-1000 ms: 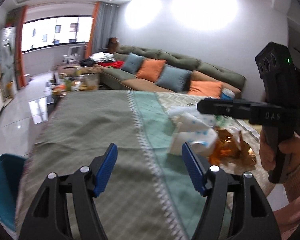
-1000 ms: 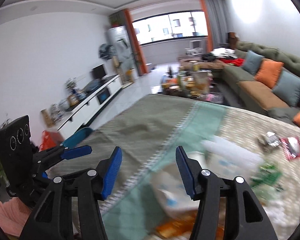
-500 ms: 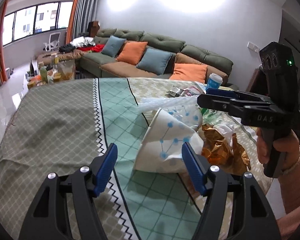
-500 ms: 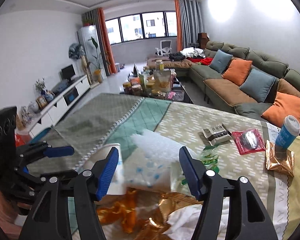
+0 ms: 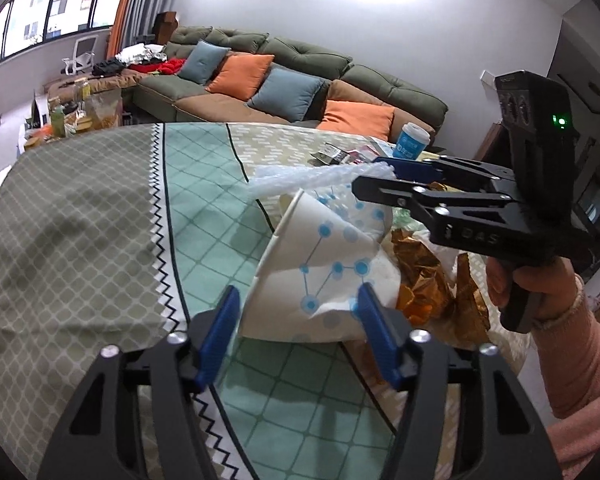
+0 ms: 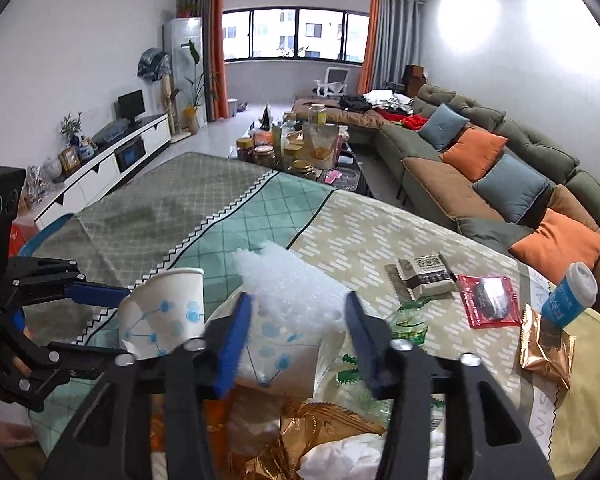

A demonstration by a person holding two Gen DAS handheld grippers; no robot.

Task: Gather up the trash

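- Left wrist view: the left claw is seen spread wide, its blue pads flanking the base of a crushed white paper cup printed with blue dots; no contact between pads and cup can be confirmed.
- Left wrist view only: the right claw is shown from the side, held by a hand in a pink sleeve, its tips at a strip of bubble wrap above the cup.
- Left wrist view: a gold foil wrapper is recorded just right of the cup; the patterned desk lies bare to the left, up to its far edge.
- Right wrist view: the right claw is seen spread wide, with the bubble wrap between its pads; a grip cannot be told.
- Right wrist view only: a red packet, a dark snack packet, a blue cup and a bronze pouch are listed on the desk's right part, well apart from the claw.
- Right wrist view: the left claw brackets the paper cup at the left.
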